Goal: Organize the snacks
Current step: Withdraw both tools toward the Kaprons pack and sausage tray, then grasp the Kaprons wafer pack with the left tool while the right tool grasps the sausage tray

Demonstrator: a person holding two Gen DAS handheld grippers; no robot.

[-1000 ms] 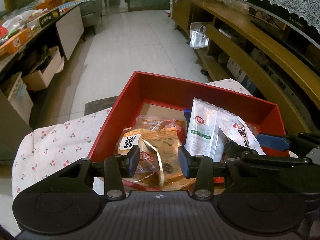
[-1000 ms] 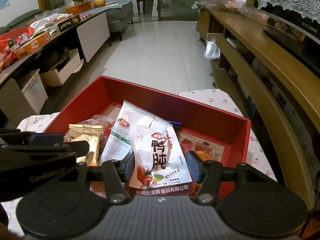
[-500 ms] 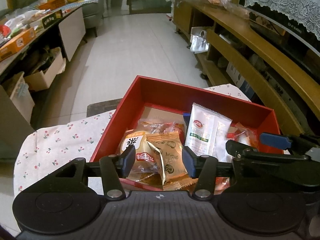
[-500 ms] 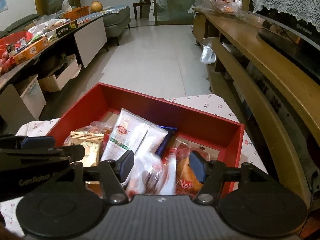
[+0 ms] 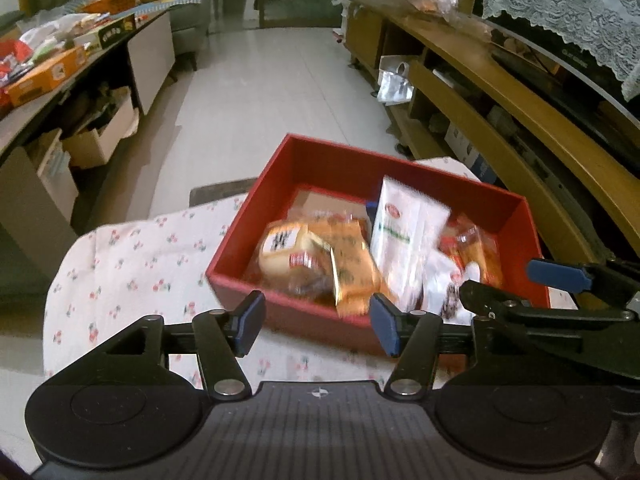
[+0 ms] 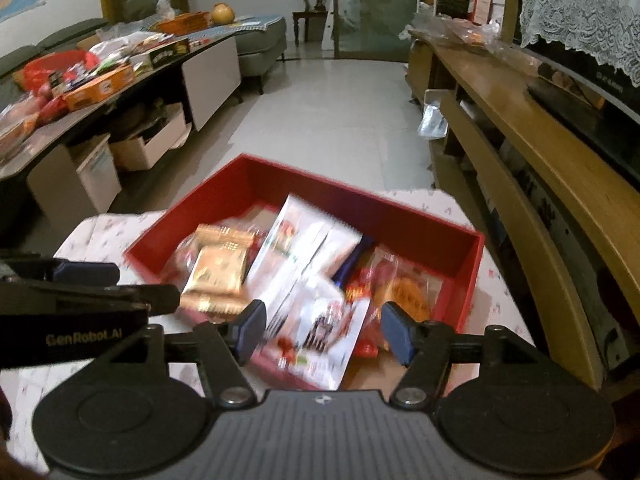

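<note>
Snacks [image 6: 304, 280] heaped in red box [image 5: 400, 168], white packet's [image 5: 408, 240] long axis toward far wall. Left gripper [image 5: 318, 322], right gripper [image 6: 322, 332]: jaws just opening, spread, empty. Bare floral cloth [image 5: 132, 264] left.

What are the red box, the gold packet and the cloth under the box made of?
Red box: likely rigid paperboard, matte red walls, brown card floor showing inside.
Gold packet: metallised foil or plastic film, going by its shiny, crinkled surface.
Cloth: soft printed fabric, white with small red flowers, draping over the edge.
</note>
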